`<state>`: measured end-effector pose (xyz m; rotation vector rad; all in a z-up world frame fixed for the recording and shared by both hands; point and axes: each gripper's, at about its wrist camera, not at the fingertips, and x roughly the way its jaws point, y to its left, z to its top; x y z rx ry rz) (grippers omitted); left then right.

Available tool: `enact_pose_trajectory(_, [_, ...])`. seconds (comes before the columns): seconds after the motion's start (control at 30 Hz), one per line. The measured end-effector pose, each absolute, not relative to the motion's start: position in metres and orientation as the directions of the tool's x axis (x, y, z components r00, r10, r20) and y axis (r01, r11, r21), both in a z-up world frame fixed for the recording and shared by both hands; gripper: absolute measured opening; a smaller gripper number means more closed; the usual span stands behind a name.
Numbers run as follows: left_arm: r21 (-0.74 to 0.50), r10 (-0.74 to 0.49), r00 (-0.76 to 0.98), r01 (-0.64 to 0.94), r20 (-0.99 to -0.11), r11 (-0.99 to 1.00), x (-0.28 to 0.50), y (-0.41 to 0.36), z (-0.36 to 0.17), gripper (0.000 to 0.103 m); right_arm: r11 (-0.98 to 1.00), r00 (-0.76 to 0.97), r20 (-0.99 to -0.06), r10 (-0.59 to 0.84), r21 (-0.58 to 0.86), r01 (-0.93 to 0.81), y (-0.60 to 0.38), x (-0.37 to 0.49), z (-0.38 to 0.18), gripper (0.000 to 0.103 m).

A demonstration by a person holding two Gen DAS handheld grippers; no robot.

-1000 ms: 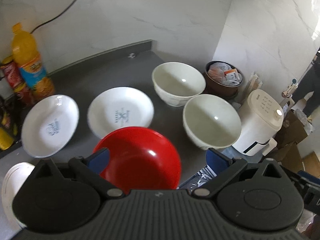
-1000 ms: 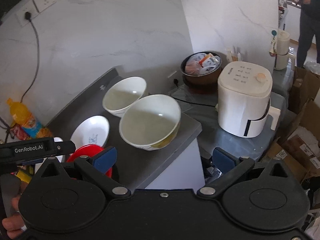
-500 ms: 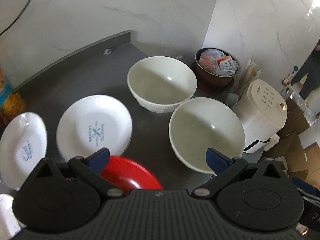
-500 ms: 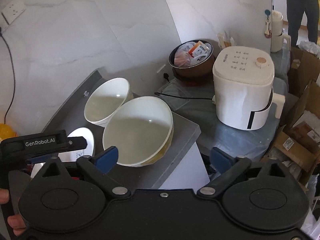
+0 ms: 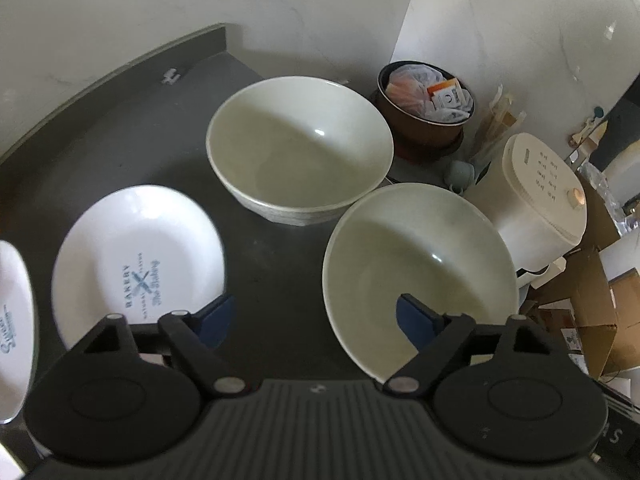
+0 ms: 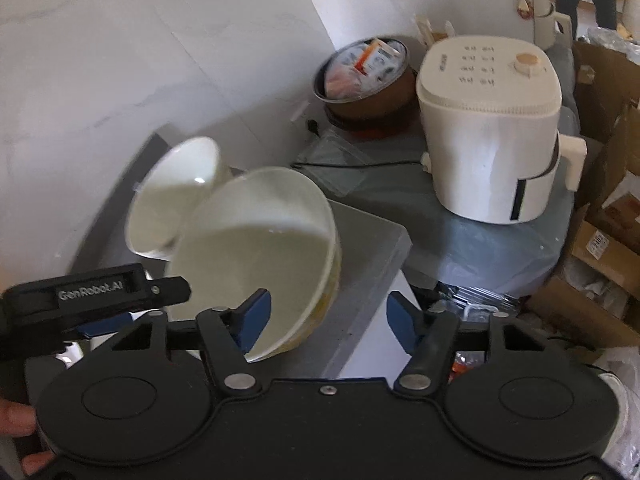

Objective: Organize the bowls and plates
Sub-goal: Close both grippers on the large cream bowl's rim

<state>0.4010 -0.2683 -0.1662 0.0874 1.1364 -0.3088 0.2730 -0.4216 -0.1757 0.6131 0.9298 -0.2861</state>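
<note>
I have both grippers coming in on the near bowl [image 5: 416, 272], which sits at the tabletop [image 5: 120, 140] corner, touching or just beside the far bowl [image 5: 300, 148]. A plate [image 5: 136, 260] lies to the left, with a second plate [image 5: 12, 320] cut off at the frame edge.

My left gripper [image 5: 316, 320] has jaws that have just been closing a little but are still wide. One finger hangs over the inside of the near bowl and the other over bare tabletop, so the bowl's left rim lies between them, not yet pinched. My right gripper [image 6: 328, 320] has jaws that have just been closing to about half width. Its left finger is over the bowl's interior and the right one outside, so the right rim [image 6: 328, 240] is straddled. The right view is blurred, but I think the pads are not pressing yet.

The bowl looks like glazed ceramic: stiff, fairly heavy, slick and chippable. I would take it by the rim wall on opposite sides, one pad inside and one outside, and squeeze firmly, since the glaze gives little friction. It sits close to the tabletop edge, so I would lift straight up before carrying it over the far bowl to nest it.
</note>
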Motion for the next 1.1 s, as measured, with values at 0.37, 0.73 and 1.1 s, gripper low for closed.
enact_pose_trajectory(0.37, [-0.051,-0.166,0.360,0.307,-0.918,0.950,0.418,-0.282,-0.195,0.063,0.741,0.564,-0.823,0.068,0.420,0.523,-0.423,0.293,-0.203,0.036])
enact_pose_trajectory(0.73, [-0.091,-0.212,0.329,0.347,-0.920,0.934,0.416,-0.288,-0.197,0.026,0.719,0.564,-0.823,0.063,0.429,0.546,-0.418,0.290,-0.202,0.020])
enact_pose_trajectory(1.1, [-0.132,-0.264,0.360,0.351,-0.895,0.927,0.412,-0.278,-0.179,0.011,0.706,0.610,-0.792,0.031,0.449,0.548,-0.415,0.276,-0.179,0.020])
